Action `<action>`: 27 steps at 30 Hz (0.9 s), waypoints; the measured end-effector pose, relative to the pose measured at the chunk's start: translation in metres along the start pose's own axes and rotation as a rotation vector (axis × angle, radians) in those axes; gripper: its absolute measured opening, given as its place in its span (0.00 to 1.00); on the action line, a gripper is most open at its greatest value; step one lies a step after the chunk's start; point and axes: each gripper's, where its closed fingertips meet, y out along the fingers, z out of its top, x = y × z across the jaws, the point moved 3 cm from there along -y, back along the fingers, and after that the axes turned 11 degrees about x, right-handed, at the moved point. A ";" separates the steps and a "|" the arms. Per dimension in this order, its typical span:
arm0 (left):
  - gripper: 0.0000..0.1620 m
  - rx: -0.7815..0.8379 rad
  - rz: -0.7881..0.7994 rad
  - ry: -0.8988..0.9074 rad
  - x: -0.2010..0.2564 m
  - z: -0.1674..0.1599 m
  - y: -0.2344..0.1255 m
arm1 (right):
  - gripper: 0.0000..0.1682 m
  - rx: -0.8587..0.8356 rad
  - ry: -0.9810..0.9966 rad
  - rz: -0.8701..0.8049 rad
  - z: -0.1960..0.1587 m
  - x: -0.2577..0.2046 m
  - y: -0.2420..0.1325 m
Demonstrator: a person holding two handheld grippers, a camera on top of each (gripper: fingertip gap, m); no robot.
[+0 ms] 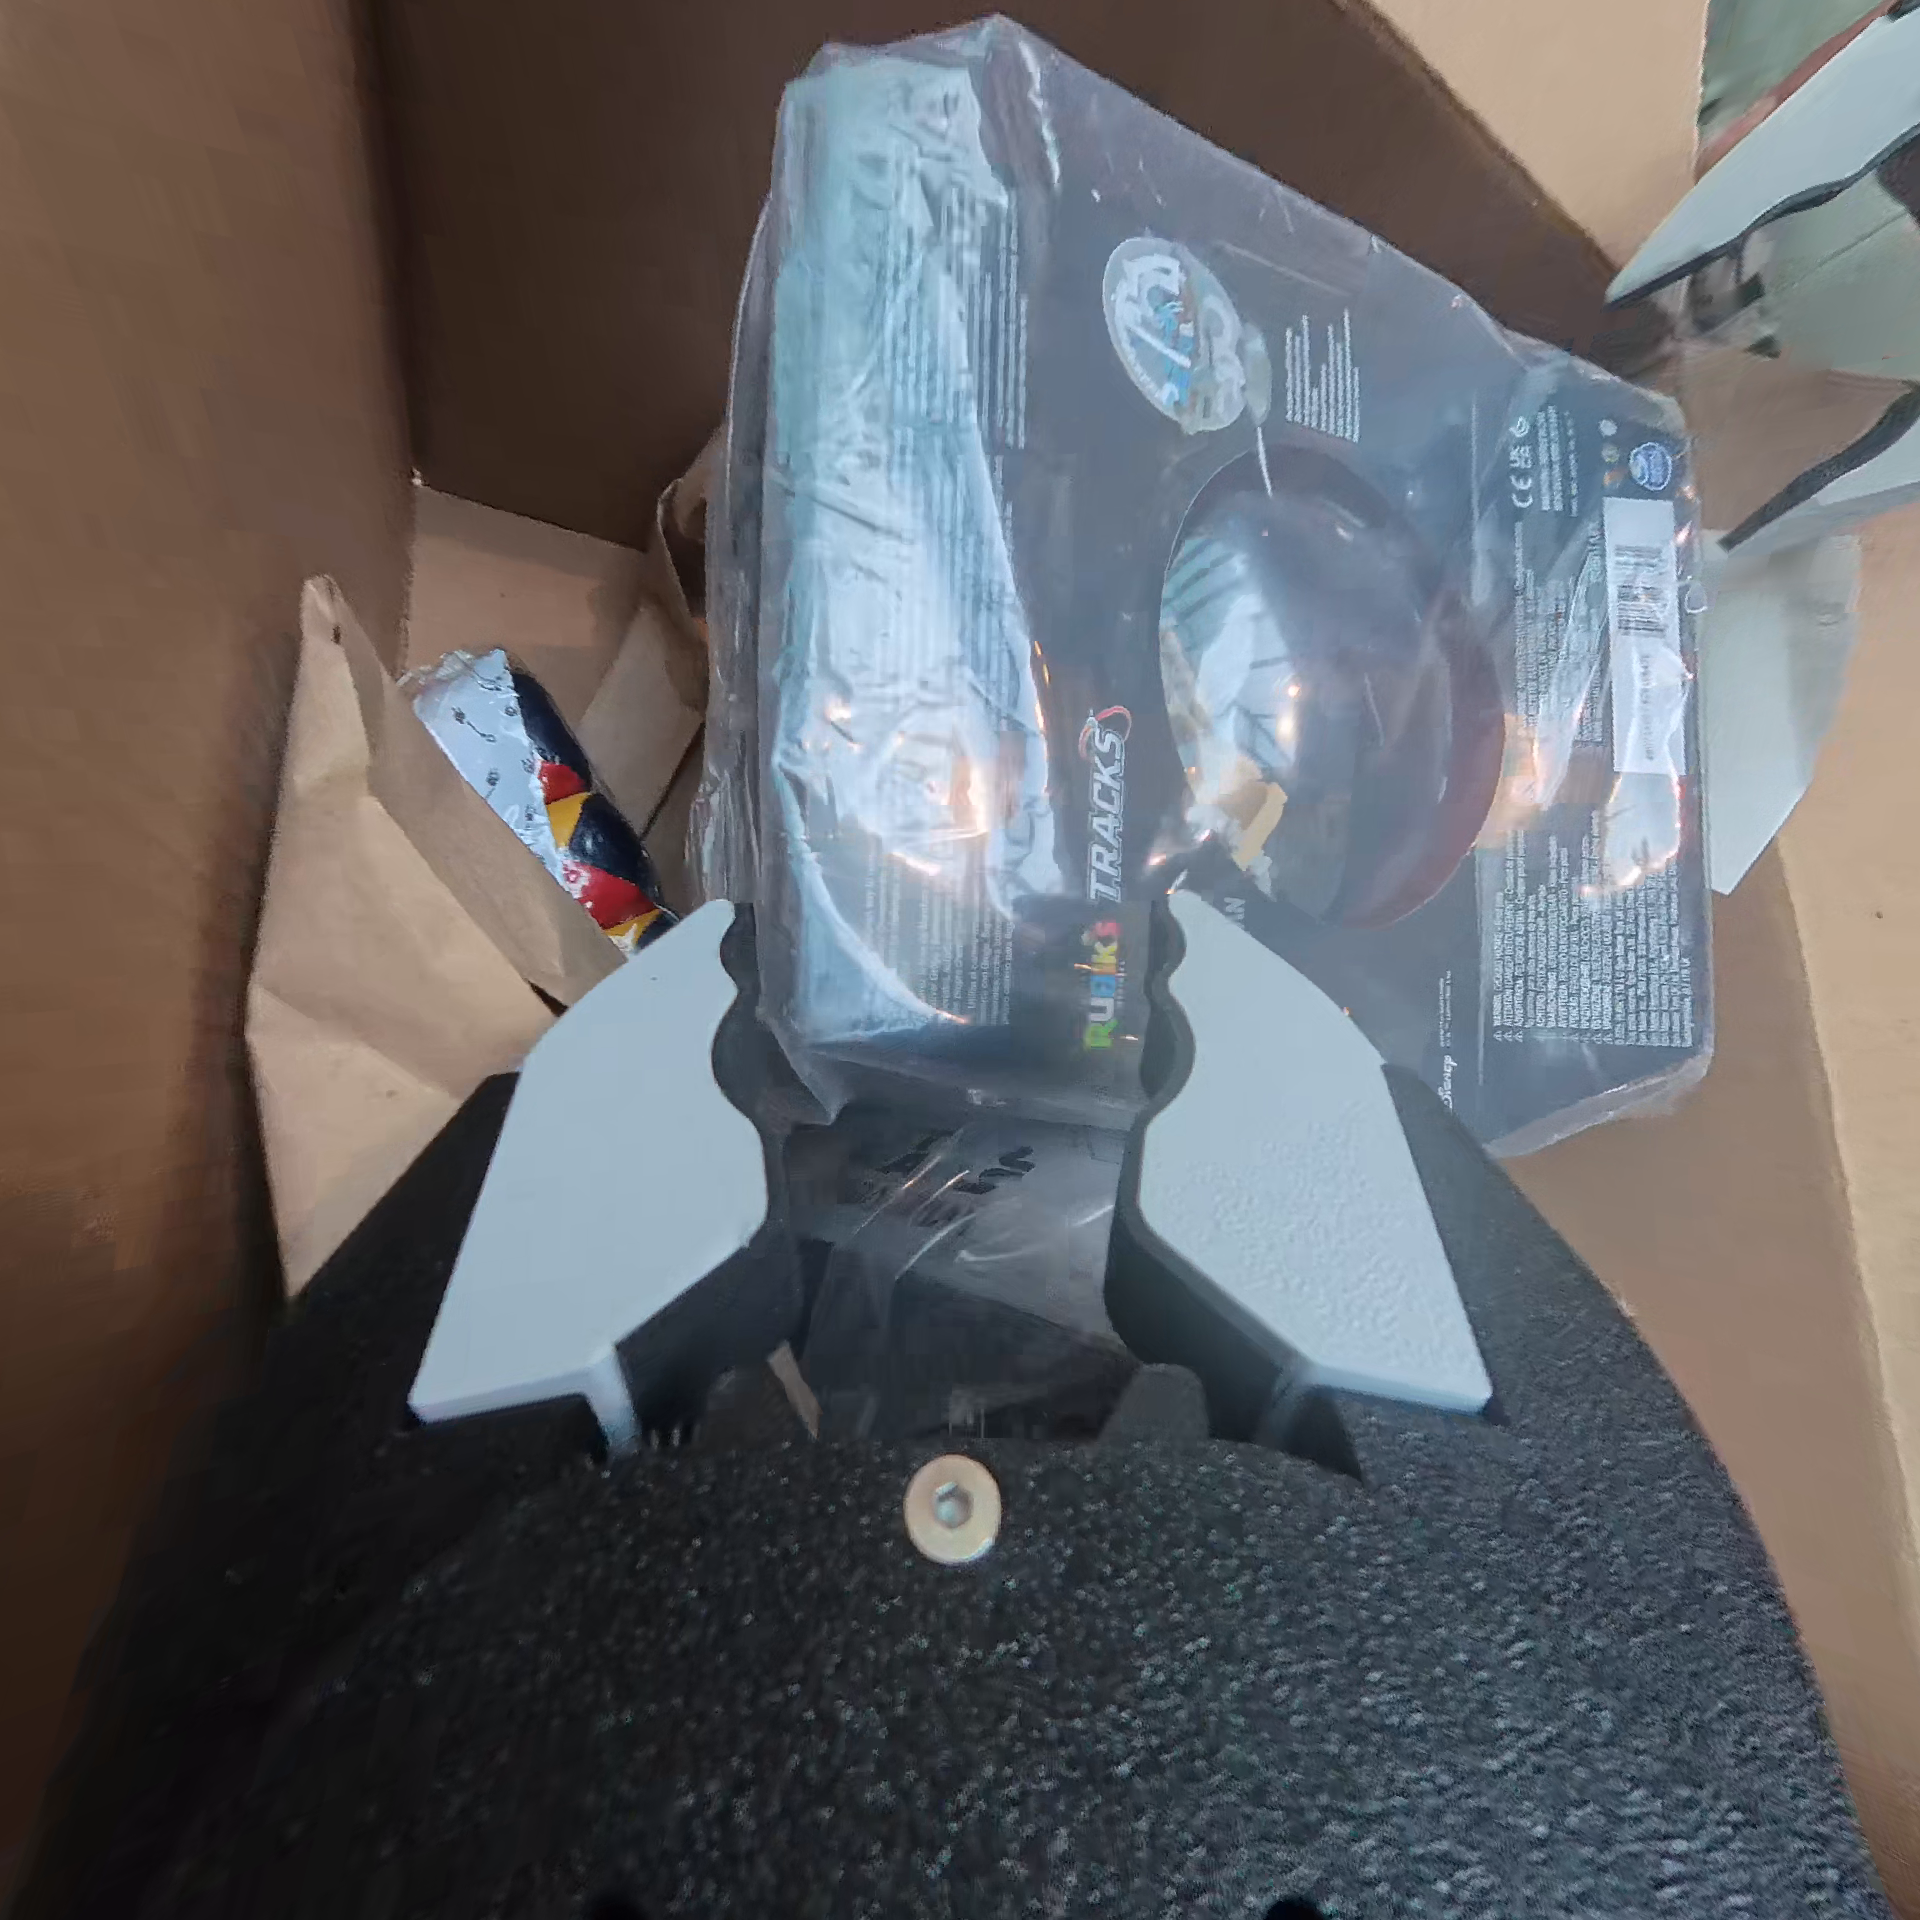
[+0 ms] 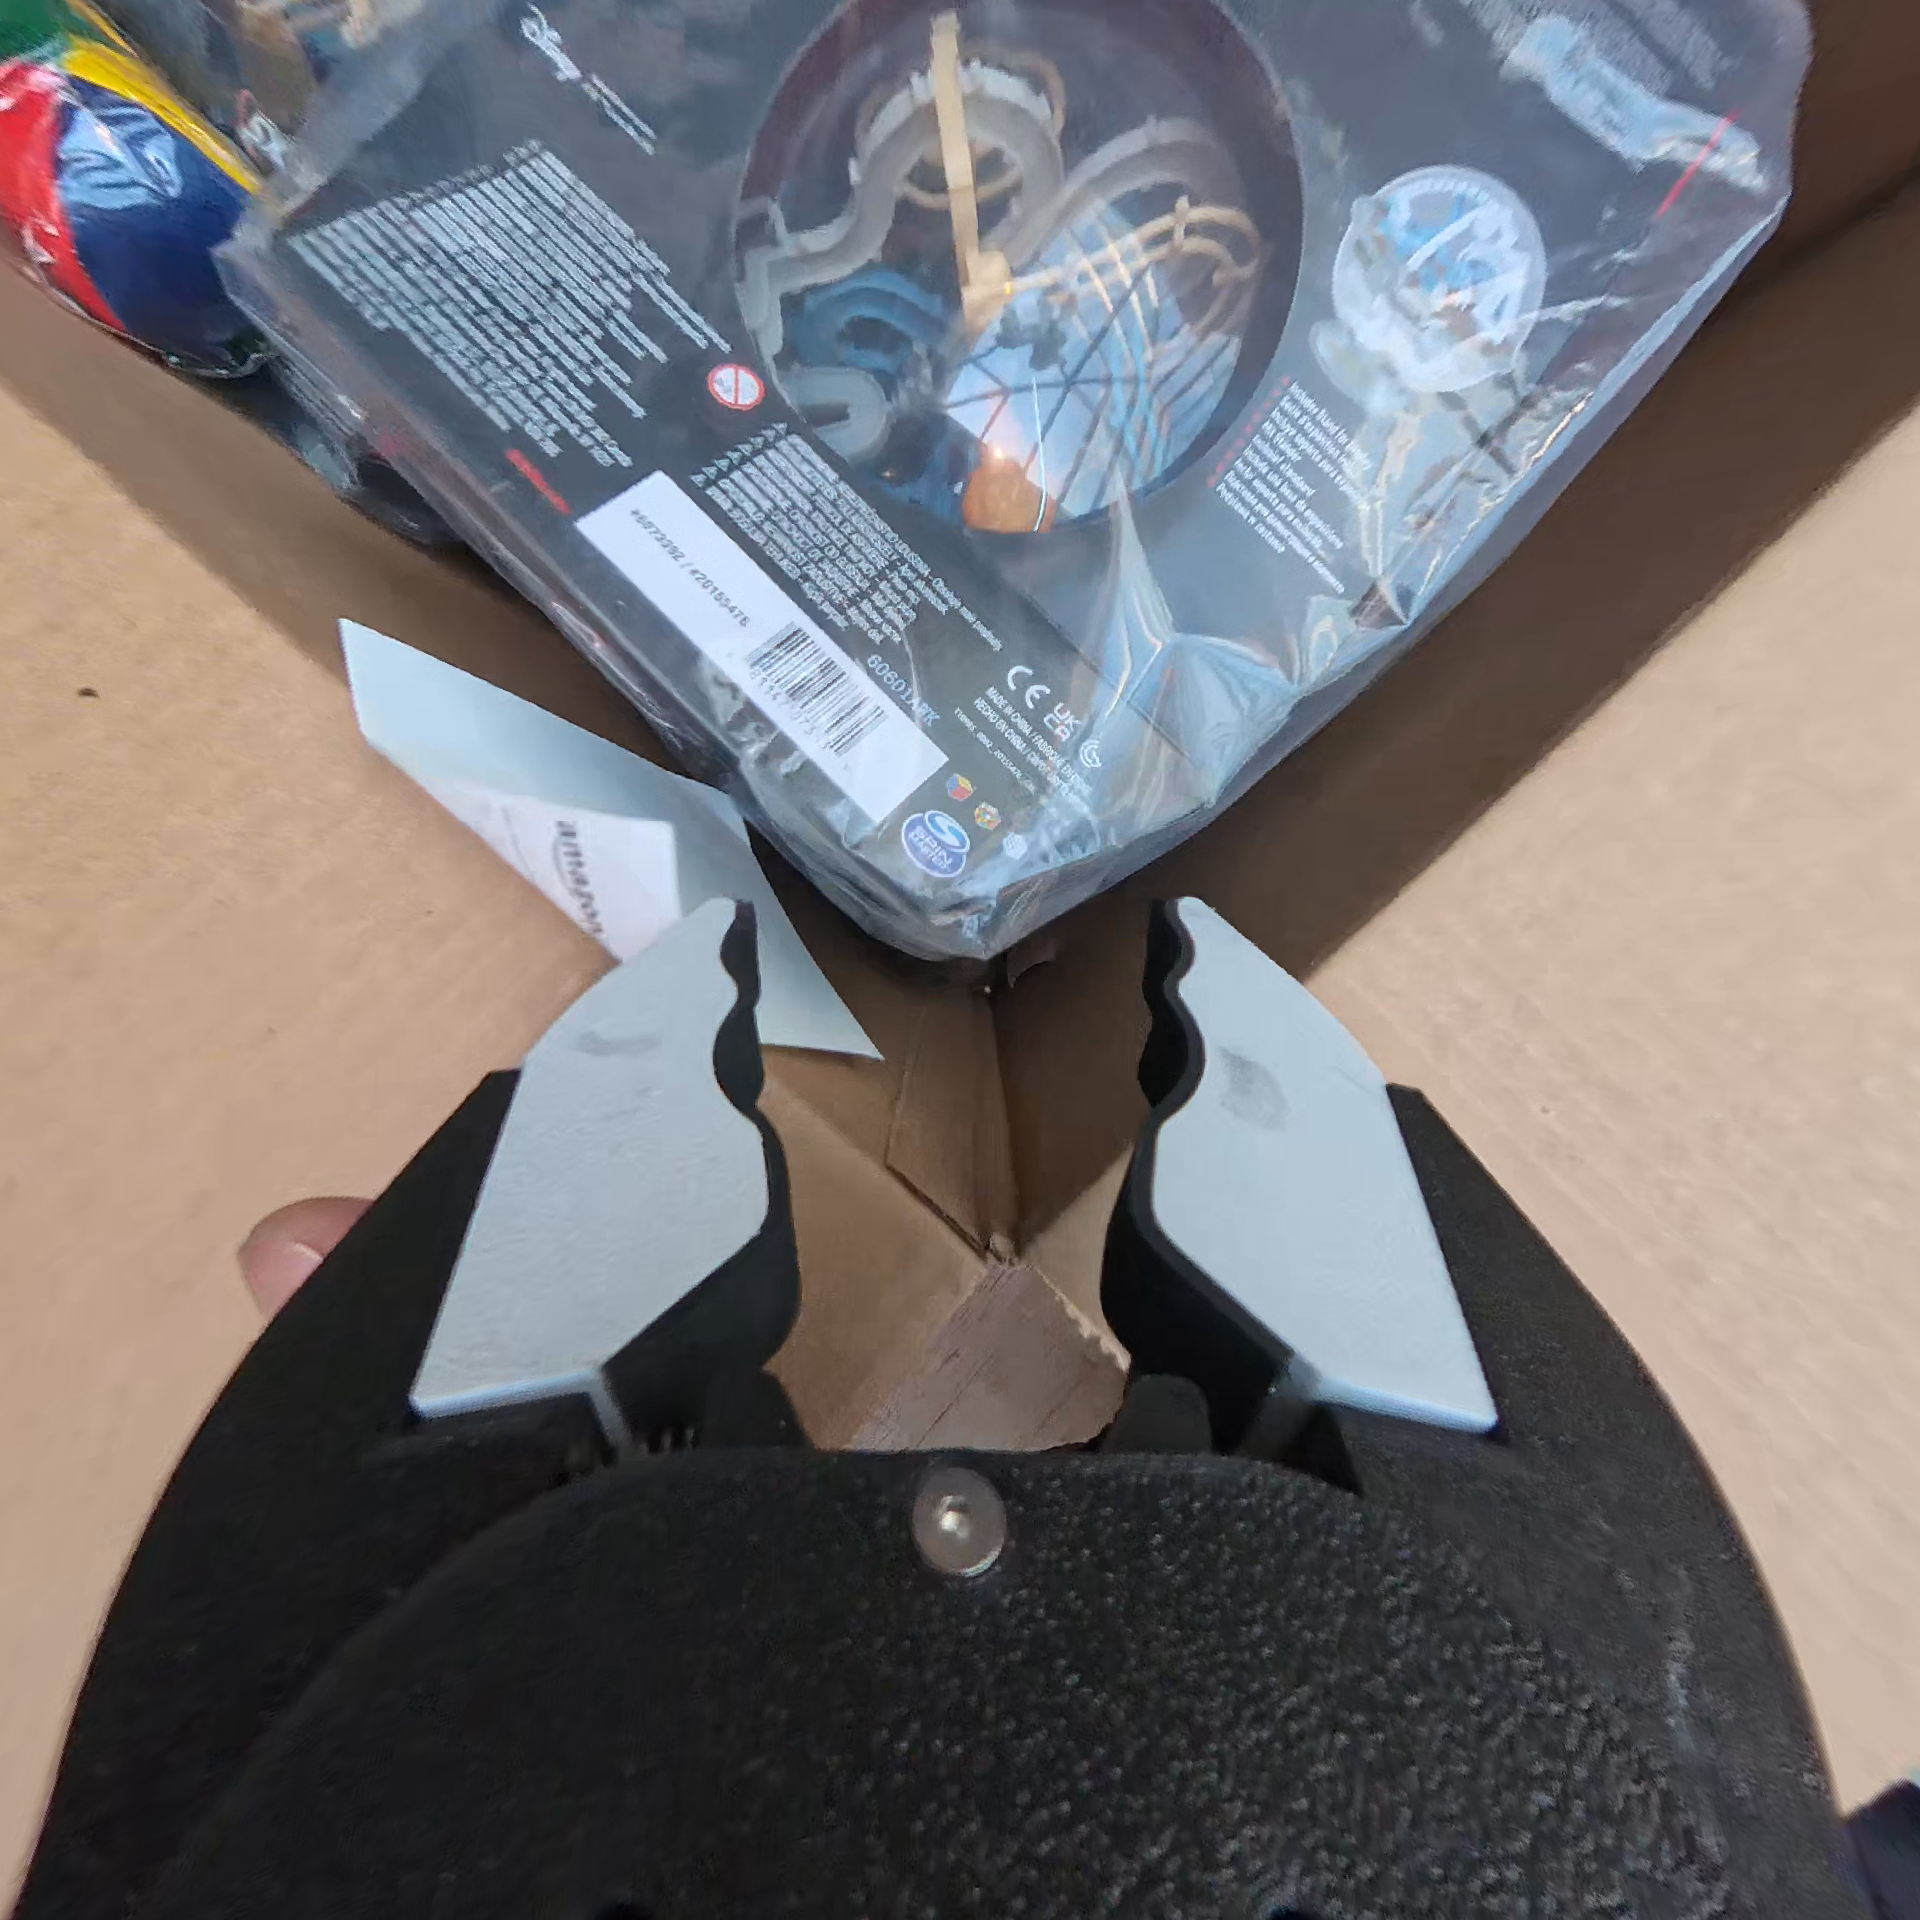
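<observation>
Glossy plastic-wrapped dark toy box (image 1: 1195, 582) clamped by left hand-held gripper (image 1: 951, 935); right hand-held gripper (image 2: 951, 935) spread, empty.

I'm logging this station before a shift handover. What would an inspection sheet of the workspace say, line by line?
Surface: inside of a brown cardboard box; its bottom flaps show under the right tongs.
Job's things: dark toy box in clear plastic wrap, tilted, one corner toward the box corner.
Clutter: crumpled brown paper; wrapped red, yellow and navy item; white paper slip.
Grippers: left tongs shut on the toy box's edge; right tongs open, empty, just short of the toy box's corner; a fingertip shows beside them.
Cables: nothing seen.
Surroundings: box walls; little beyond is visible.
</observation>
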 end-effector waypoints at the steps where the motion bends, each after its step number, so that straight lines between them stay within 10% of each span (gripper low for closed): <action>1: 0.44 -0.001 0.035 0.019 0.002 0.005 -0.007 | 0.43 0.023 -0.018 0.001 0.002 -0.002 -0.008; 11: 0.53 -0.019 0.434 0.198 0.060 0.018 -0.127 | 0.45 -0.021 -0.319 0.289 -0.013 -0.076 -0.021; 19: 0.59 0.058 1.106 -0.106 0.099 -0.071 -0.270 | 0.50 -0.028 -0.365 0.235 -0.018 -0.077 -0.020; 27: 0.66 -0.011 1.320 -0.242 0.136 -0.149 -0.268 | 0.53 0.112 -0.254 -0.089 -0.008 -0.047 -0.039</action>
